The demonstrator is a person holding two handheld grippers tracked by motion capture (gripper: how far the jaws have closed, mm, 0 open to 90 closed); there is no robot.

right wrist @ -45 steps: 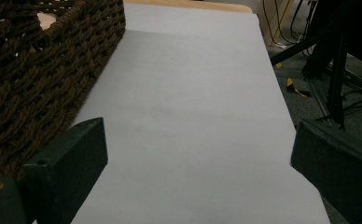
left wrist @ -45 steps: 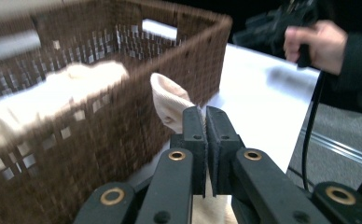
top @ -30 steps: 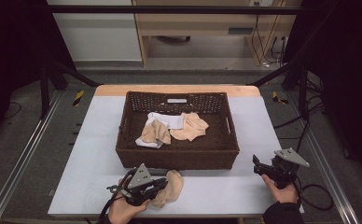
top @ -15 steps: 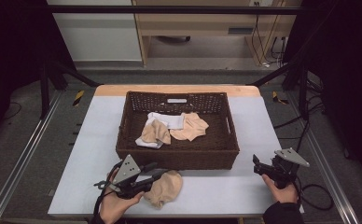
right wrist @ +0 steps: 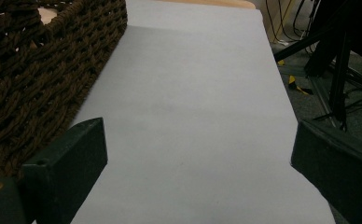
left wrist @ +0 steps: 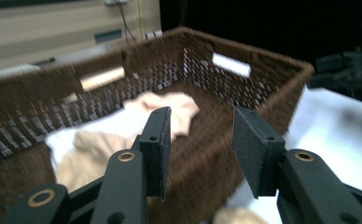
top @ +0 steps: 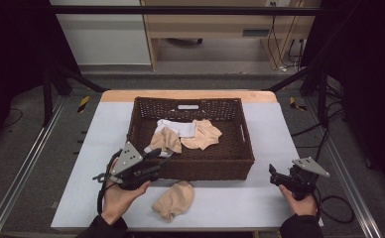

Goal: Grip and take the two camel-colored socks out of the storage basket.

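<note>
As the left gripper point(top: 157, 159) hangs over the near wall of the basket point(top: 240, 144), its jaws, which have just been opening, stand part open with nothing between them; the sock point(top: 173, 200) it seems to have let go lies crumpled on the counter point(top: 280, 124) just in front of the basket. The right gripper point(top: 274, 175) rests near the counter's right front corner, jaws spread wide and empty. Inside the basket lie more socks point(top: 201, 134) and a white cloth point(top: 179, 127), in a loose heap.

The likely trouble: a reach into the heap could snag two pieces at once, or catch the cloth along with a sock, since they overlap. Jaws dipping low could also strike the woven wall and shove the basket across the counter, perhaps onto the loose sock. That sock sits close to the front edge, so a brushing forearm might sweep it off.

No brand, label or writing can be read anywhere.
</note>
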